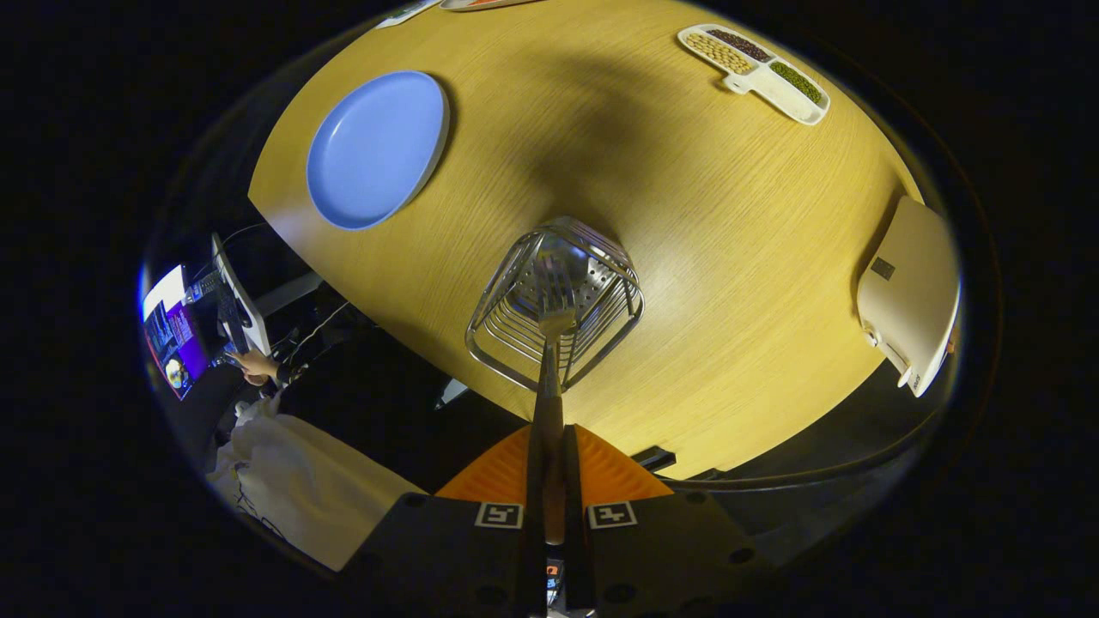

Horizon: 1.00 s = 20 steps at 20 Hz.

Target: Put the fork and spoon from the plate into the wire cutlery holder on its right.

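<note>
The gripper (pixel 549 481) had its jaws clamped narrowly on the handle of a fork (pixel 554 300), tines hanging over the wire cutlery holder (pixel 515 343) on the wooden surface (pixel 730 257). The thin steel looked stiff, light, slippery. The blue plate (pixel 378 150) sat empty.

A metal fork (pixel 549 343), its handle clamped between the gripper (pixel 549 481) fingers, points tines-first into the silver wire cutlery holder (pixel 558 300) standing just ahead on the wooden table. The round blue plate (pixel 376 148) lies bare, well beyond and left.
</note>
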Motion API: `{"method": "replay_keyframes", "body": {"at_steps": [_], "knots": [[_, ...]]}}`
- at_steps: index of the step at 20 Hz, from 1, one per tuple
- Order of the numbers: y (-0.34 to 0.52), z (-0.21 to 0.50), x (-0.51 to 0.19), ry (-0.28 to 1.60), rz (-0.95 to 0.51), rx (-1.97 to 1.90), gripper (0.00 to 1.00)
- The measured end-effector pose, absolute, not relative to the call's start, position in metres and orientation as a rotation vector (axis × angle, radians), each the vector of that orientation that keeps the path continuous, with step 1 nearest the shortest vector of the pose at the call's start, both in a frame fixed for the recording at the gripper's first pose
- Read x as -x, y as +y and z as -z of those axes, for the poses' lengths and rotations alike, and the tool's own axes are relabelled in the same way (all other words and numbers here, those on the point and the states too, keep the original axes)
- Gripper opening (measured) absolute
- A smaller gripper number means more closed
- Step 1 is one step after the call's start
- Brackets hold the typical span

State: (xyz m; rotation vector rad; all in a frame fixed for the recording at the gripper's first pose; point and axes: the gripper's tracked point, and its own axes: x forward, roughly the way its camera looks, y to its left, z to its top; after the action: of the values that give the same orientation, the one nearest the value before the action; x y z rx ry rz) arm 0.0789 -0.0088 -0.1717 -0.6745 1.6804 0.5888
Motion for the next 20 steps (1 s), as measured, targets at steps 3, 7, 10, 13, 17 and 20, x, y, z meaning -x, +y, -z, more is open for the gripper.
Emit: {"method": "replay_keyframes", "body": {"at_steps": [3,7,10,13,17,20], "knots": [[-0.005,0.167,-0.082,1.643,-0.604,0.659,0.29],[0.008,0.152,-0.083,1.559,-0.651,0.558,0.66],[0.018,0.133,-0.075,1.484,-0.689,0.471,0.94],[0.027,0.106,-0.063,1.381,-0.74,0.413,0.99],[0.042,0.062,-0.05,1.195,-0.795,0.279,0.99],[0.045,0.031,-0.051,1.033,-0.773,0.189,0.99]]}}
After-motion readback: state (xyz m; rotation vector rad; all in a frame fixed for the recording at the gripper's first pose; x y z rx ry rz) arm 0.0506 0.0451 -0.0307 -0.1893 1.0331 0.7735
